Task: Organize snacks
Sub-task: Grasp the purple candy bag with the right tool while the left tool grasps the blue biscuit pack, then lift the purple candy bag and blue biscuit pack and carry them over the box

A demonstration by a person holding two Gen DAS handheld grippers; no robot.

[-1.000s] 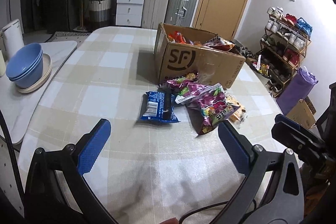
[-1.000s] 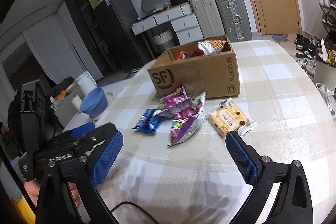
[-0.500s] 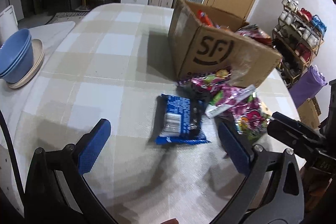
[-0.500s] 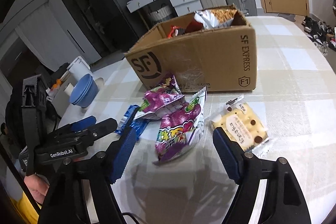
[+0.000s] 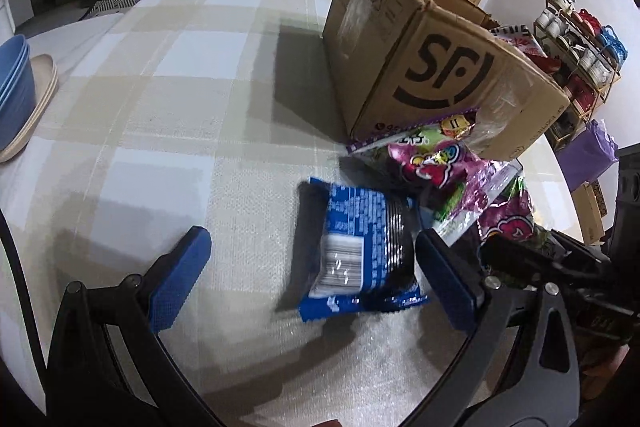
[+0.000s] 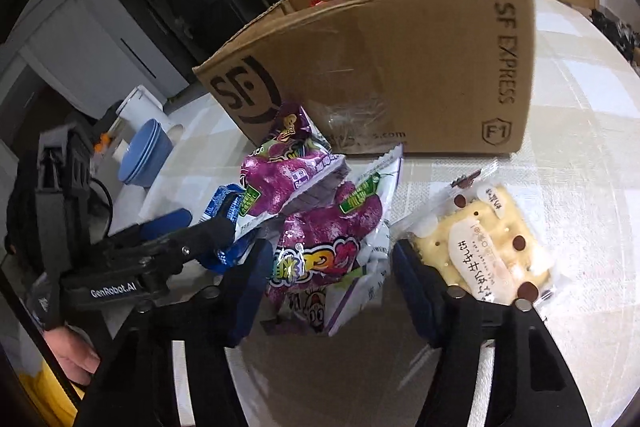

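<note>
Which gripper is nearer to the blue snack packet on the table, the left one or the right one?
Left. The left gripper is open around the blue packet. The right gripper is over the purple bag beside it, jaws closing.

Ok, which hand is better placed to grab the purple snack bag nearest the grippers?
Right. The right gripper straddles the purple snack bag, its jaws closing. The left gripper is open around the blue packet.

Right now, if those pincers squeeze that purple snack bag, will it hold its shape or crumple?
The purple snack bag probably crumples: its foil is already creased. It looks puffy, so likely light. The glossy film may slip as the right gripper closes around it.
</note>
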